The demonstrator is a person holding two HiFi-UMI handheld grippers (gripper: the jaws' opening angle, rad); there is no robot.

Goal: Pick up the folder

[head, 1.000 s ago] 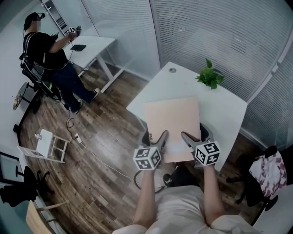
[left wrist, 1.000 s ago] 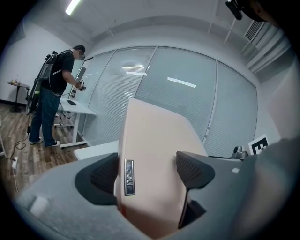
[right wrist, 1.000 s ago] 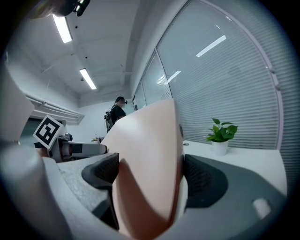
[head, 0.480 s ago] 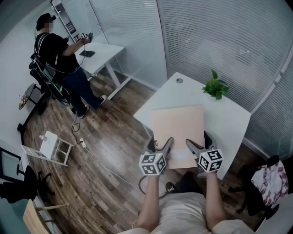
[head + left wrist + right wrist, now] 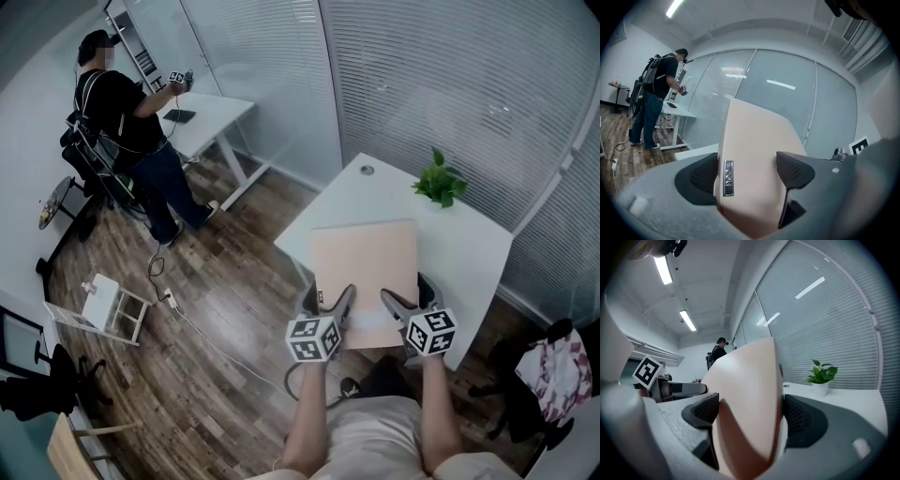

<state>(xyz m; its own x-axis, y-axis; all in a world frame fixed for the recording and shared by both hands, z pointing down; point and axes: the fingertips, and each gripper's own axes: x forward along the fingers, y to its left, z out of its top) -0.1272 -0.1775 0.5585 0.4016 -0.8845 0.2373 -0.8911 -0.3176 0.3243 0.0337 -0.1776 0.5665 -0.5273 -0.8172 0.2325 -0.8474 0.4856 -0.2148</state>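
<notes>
Left gripper (image 5: 328,298): jaws closed on the near left edge of the folder (image 5: 364,267), one pad on each face; in the left gripper view the gripper (image 5: 750,171) shows the folder (image 5: 754,140) filling the gap between its jaws, a small dark label on the spine.

Right gripper (image 5: 408,296): jaws closed on the near right edge of the same folder; in the right gripper view the gripper (image 5: 747,416) has the folder (image 5: 750,380) wedged between its pads.

Folder: pale peach, flat, lower centre of the head view, over the white table (image 5: 469,244), its near edge in my two grippers.

Plant (image 5: 439,183): green, small white pot, far right corner of the table, apart from the folder.

Floor (image 5: 206,356): dark wood, left half of the head view; a white rack (image 5: 103,300) lies on it at lower left.

Second desk (image 5: 211,112): white, upper left.

Person (image 5: 122,103): dark clothes, standing beside that desk, upper left.
</notes>
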